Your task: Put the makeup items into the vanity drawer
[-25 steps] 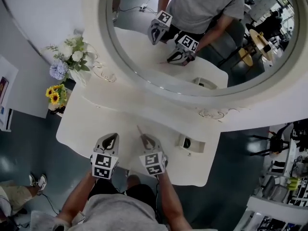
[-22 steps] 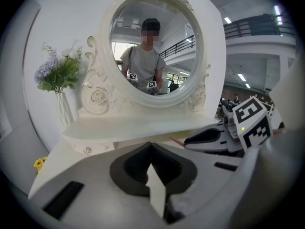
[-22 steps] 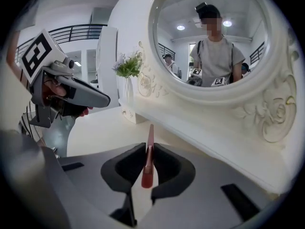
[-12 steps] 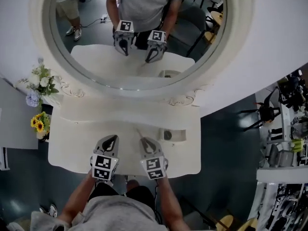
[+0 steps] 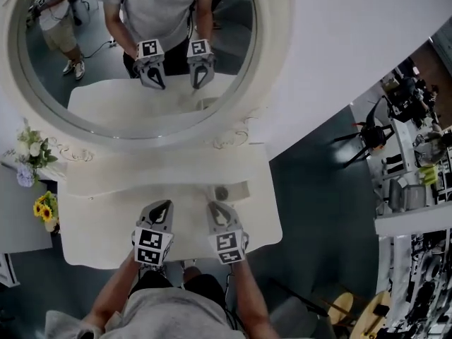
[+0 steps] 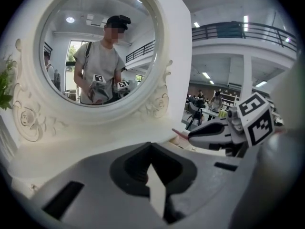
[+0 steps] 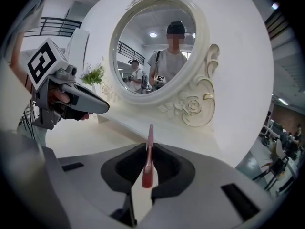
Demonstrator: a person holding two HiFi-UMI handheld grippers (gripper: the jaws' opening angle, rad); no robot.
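A thin pink makeup stick (image 7: 149, 151) stands pinched between the pads of the right claw (image 7: 147, 168). Its slim end points forward past the jaws toward the mirror (image 7: 155, 51), and its blunter end sits low in the grip. From the left gripper view its pink tip (image 6: 178, 132) pokes out ahead of the right claw's nose. The right claw (image 5: 220, 214) hovers over the front part of the white counter (image 5: 106, 189). The left claw (image 5: 161, 212) is just beside it, at about the same height, with its jaws drawn together and nothing between them (image 6: 151, 175). Beyond the right claw, nearer the mirror, a small rectangular box (image 5: 224, 191) sits on the counter with something dark and round in it. The oval mirror (image 5: 134, 48) reflects both claws and the person holding them. Flowers (image 5: 32, 154) stand at the counter's far left edge.
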